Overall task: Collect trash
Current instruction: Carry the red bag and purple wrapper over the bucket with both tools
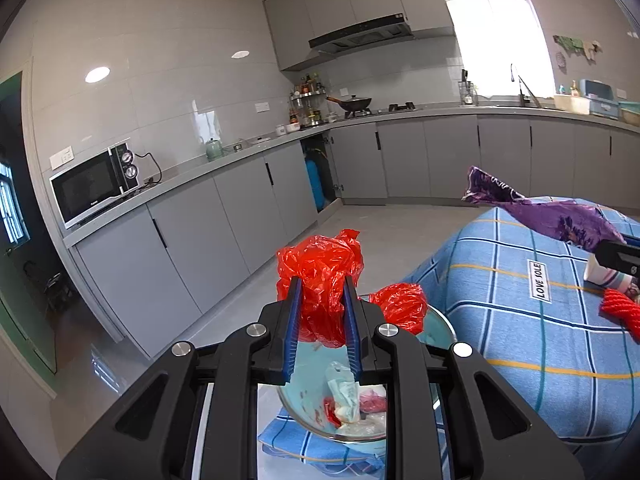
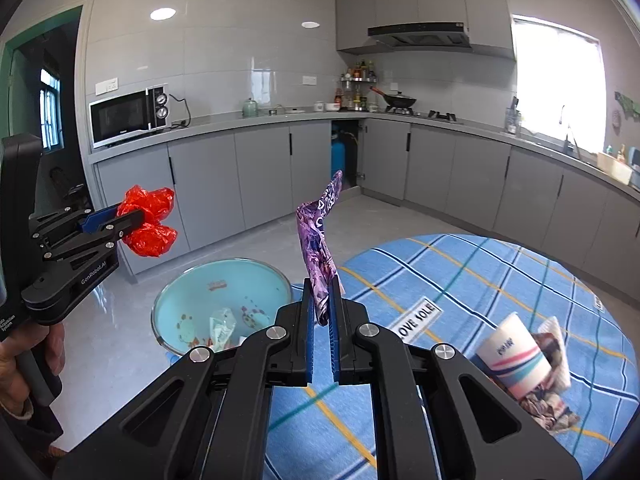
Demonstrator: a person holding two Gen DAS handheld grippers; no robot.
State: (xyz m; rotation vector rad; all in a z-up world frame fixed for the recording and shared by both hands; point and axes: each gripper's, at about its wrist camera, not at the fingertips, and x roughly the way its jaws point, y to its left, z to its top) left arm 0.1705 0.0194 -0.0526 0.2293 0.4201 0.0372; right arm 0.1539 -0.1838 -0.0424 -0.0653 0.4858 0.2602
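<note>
My left gripper (image 1: 320, 286) is shut on a crumpled red plastic bag (image 1: 324, 268) and holds it above a light blue basin (image 1: 440, 320) that has several scraps of trash in it. In the right wrist view the left gripper (image 2: 132, 216) and the red plastic bag (image 2: 150, 220) hang over the basin (image 2: 176, 292) at the left. My right gripper (image 2: 322, 284) is shut on a purple wrapper (image 2: 318, 240) that stands up above the table edge. The wrapper also shows in the left wrist view (image 1: 552, 216). A paper cup (image 2: 516, 352) lies on the table at the right.
A round table with a blue checked cloth (image 2: 480, 280) fills the right side. Crumpled paper (image 2: 548, 404) lies under the cup. A red rope (image 1: 620, 308) lies on the cloth. Grey kitchen cabinets (image 2: 260, 176), a microwave (image 2: 124, 118) and grey floor (image 2: 120, 340) lie beyond.
</note>
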